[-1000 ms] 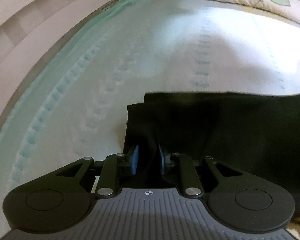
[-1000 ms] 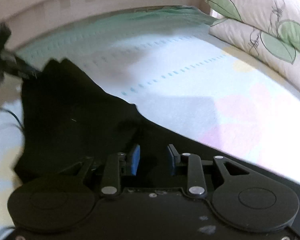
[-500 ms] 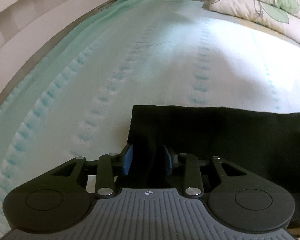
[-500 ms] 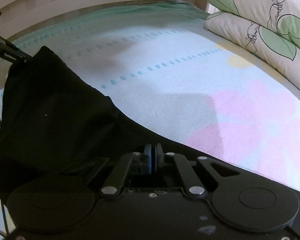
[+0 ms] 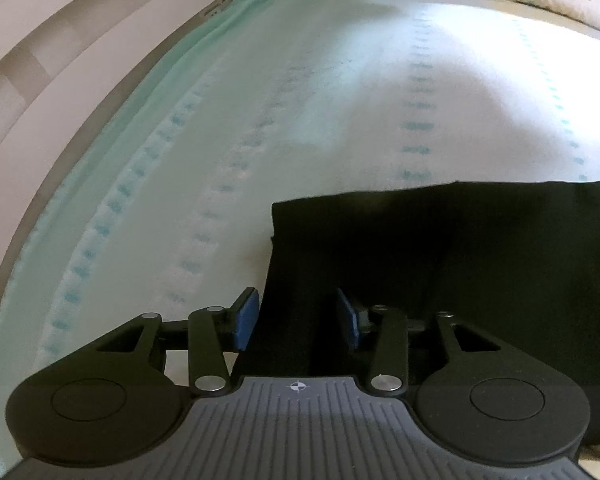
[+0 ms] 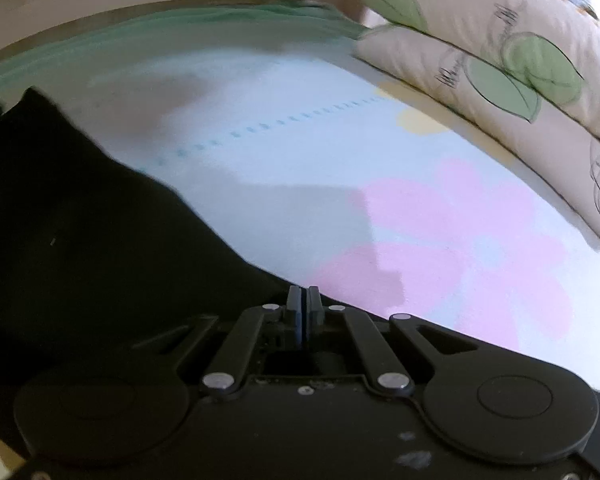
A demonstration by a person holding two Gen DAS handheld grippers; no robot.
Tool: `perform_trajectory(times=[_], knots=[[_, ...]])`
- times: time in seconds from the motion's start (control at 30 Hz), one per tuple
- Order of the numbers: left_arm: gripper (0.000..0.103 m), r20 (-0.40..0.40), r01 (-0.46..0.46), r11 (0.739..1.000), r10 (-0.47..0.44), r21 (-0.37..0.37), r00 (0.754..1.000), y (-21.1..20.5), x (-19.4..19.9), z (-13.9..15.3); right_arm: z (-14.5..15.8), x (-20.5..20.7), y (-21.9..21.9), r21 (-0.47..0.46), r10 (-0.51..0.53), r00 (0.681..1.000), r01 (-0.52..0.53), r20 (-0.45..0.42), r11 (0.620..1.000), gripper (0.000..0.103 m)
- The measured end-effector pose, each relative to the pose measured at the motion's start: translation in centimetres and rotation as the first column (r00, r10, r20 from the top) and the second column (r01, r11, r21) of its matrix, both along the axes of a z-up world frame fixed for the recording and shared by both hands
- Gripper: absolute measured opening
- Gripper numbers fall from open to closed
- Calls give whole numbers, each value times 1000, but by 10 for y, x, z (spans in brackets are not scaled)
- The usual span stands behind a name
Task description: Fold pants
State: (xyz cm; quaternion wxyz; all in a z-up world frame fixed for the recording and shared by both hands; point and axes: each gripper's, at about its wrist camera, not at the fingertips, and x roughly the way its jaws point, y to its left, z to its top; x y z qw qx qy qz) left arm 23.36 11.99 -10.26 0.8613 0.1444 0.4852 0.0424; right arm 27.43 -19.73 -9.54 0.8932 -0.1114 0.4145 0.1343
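left gripper [image 5: 296, 320] spreading, pants [image 5: 460, 264] lying between its pads | right gripper [image 6: 302, 312] pressing together at pants edge, pinch unclear | bed [image 5: 320, 100] bearing pants

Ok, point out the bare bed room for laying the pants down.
Free: sheet between black pants and pillows, and the strip left of the pants toward the bed frame. The pink flower patch is also bare. Crowded: only under the pants.

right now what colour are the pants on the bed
Plain black pants, no visible pattern; the left wrist view shows them best against the pale sheet.
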Motion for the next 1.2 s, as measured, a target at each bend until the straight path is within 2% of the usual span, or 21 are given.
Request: perform_trajectory(times=[0.07, 0.1, 0.13, 0.17, 0.23, 0.3, 0.4, 0.47, 0.57, 0.7, 0.77, 0.83, 0.9, 0.97, 1.0, 1.1, 1.2], knots=[[42, 1, -9, 1000, 9, 26, 1000, -1, -3, 4, 1, 2, -4, 37, 38, 999, -38, 7, 999, 6], [42, 14, -24, 999, 23, 41, 1000, -2, -6, 8, 3, 2, -7, 50, 36, 999, -36, 12, 998, 14], [42, 34, -38, 998, 36, 52, 999, -5, -9, 14, 8, 0, -12, 70, 19, 1000, -20, 15, 997, 32], [42, 53, -44, 998, 41, 54, 998, -8, -15, 21, 13, -3, -18, 97, -8, 1000, 5, 27, 995, 35], [42, 88, -32, 998, 28, 54, 996, -18, -22, 36, 24, -15, -35, 176, -69, 996, 59, 52, 983, 33], [42, 126, 21, 999, -27, 48, 992, -37, -33, 51, 31, -29, -55, 222, -129, 990, 115, 50, 968, 33], [42, 167, 138, 990, -140, 21, 976, -74, -46, 71, 34, -56, -89, 231, -219, 974, 200, 56, 952, 33], [42, 176, 234, 972, -228, -14, 957, -105, -54, 79, 34, -69, -113, 215, -295, 954, 279, 48, 936, 33], [42, 161, 356, 927, -336, -114, 928, -146, -62, 79, 30, -90, -156, 204, -422, 906, 407, 32, 890, 33], [42, 113, 437, 872, -422, -222, 900, -189, -66, 62, 26, -111, -209, 182, -575, 818, 564, 6, 805, 33], [42, 93, 474, 852, -466, -224, 880, -208, -69, 51, 21, -114, -233, 176, -626, 779, 616, 1, 767, 34], [42, 83, 508, 840, -502, -189, 861, -222, -72, 40, 18, -119, -257, 187, -683, 730, 673, -13, 716, 35], [42, 63, 512, 849, -509, -131, 859, -228, -70, 28, 13, -116, -276, 201, -733, 679, 724, -39, 660, 36], [43, 4, 469, 882, -470, -52, 883, -222, -59, 7, 8, -121, -294, 220, -779, 624, 770, -62, 599, 36], [43, -22, 438, 898, -439, -44, 898, -215, -54, -3, 4, -127, -305, 226, -797, 600, 788, -71, 573, 37], [54, -17, 342, 926, -349, -162, 937, -186, -43, -10, -4, -132, -323, 228, -841, 533, 834, -96, 503, 38], [54, -9, 313, 935, -319, -165, 948, -180, -46, -9, -14, -138, -342, 264, -865, 478, 863, -152, 430, 39]])
